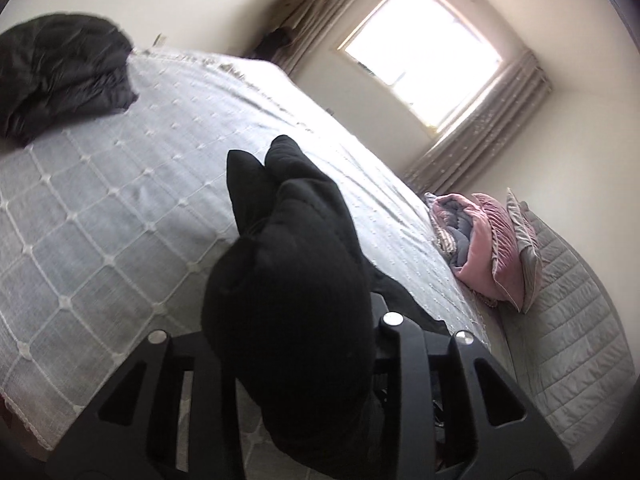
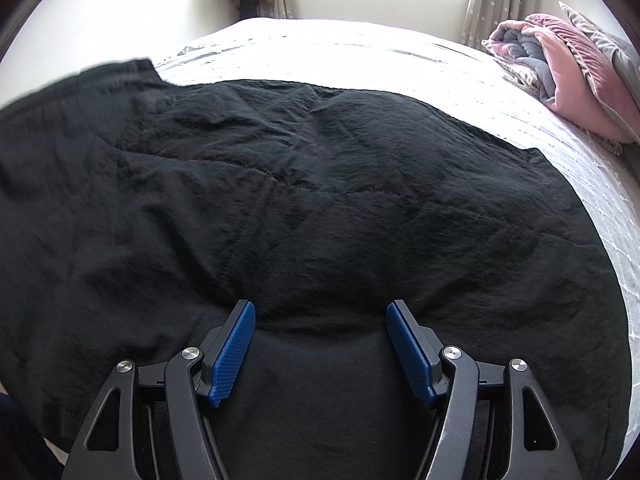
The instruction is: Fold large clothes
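Note:
A large black quilted jacket [image 2: 320, 184] lies spread over the near half of the bed. My right gripper [image 2: 320, 312] hangs over its near edge, open, with the blue pads [image 2: 234, 354] wide apart and their tips down on the cloth. In the left wrist view a thick bunch of the same black fabric [image 1: 288, 264] stands up between the fingers of my left gripper [image 1: 298, 316], held above the bedspread. The cloth hides the left pads and fingertips.
The bed has a pale grey bedspread [image 1: 120, 200] with a diamond pattern. A second dark garment [image 1: 60, 76] lies crumpled at its far corner. Pink and grey folded bedding [image 2: 560, 80] is stacked at the right side. A bright window [image 1: 424, 52] with curtains is behind.

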`<state>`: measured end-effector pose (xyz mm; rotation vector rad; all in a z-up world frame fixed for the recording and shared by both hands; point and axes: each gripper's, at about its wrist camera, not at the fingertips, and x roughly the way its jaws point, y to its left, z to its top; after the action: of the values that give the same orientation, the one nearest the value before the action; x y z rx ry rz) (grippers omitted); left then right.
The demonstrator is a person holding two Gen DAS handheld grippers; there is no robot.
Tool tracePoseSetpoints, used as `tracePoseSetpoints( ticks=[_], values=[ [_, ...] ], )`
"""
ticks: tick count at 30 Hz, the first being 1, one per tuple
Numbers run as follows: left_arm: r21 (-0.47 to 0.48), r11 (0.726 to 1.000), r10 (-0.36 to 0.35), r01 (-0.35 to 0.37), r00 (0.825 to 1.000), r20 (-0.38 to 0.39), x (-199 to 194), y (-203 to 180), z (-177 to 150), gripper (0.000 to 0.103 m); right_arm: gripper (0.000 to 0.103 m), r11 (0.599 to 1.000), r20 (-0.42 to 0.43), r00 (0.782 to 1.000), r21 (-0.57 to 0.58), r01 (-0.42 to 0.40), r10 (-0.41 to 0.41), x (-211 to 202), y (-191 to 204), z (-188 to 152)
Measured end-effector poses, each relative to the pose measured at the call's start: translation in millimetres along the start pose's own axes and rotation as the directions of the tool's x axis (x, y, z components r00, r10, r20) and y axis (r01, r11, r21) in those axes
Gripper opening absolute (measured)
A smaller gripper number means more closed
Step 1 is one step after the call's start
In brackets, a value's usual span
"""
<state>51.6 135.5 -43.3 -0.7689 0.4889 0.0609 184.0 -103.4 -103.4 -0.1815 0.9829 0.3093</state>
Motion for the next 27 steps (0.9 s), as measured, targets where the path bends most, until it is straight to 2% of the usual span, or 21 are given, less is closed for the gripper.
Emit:
tracePoseSetpoints(
  ticks=[4,7,11,12,13,15,17,21,24,27],
  values=[
    [0.07,0.996,-0.058,0.056,0.998,0.025,-5,-26,-3,0.034,0.07,1.0,0.013,1.0,-0.021,0.008,-0.008,0,2,-3],
    [0.132,0.989,-0.075,0.069,0.996,0.04,-8,-46,-5,0.034,0.07,1.0,0.021,1.0,-0.028,0.003,-0.002,-2,1,-4],
    [0.156,0.984,-0.092,0.084,0.995,0.041,-8,-55,-6,0.034,0.065,0.998,0.059,0.997,-0.027,-0.057,0.059,-22,-7,-6],
    [0.156,0.984,-0.094,0.087,0.995,0.036,-7,-55,-5,0.034,0.059,0.997,0.085,0.994,-0.044,-0.065,0.068,-30,-6,-8],
    [0.156,0.984,-0.093,0.087,0.995,0.033,-6,-56,-4,0.034,0.038,0.994,0.111,0.991,-0.08,-0.071,0.08,-39,-2,-13],
    [0.158,0.983,-0.099,0.093,0.995,0.025,-6,-57,-3,0.034,0.009,0.986,0.128,0.985,-0.139,-0.096,0.114,-51,5,-23],
    [0.159,0.982,-0.109,0.105,0.994,0.016,-7,-59,-2,0.034,0.008,0.969,0.128,0.974,-0.191,-0.16,0.186,-61,13,-36],
    [0.186,0.976,-0.116,0.111,0.993,0.013,-11,-73,-5,0.034,0.007,0.933,0.141,0.955,-0.29,-0.212,0.26,-72,30,-54],
    [0.21,0.968,-0.136,0.134,0.991,-0.001,-14,-89,-12,0.033,0.007,0.941,0.093,0.967,-0.271,-0.204,0.237,-60,33,-60],
    [0.268,0.955,-0.134,0.131,0.991,-0.008,-16,-110,-24,0.033,0.007,0.944,0.066,0.959,-0.204,-0.258,0.276,-51,28,-59]
  ],
)
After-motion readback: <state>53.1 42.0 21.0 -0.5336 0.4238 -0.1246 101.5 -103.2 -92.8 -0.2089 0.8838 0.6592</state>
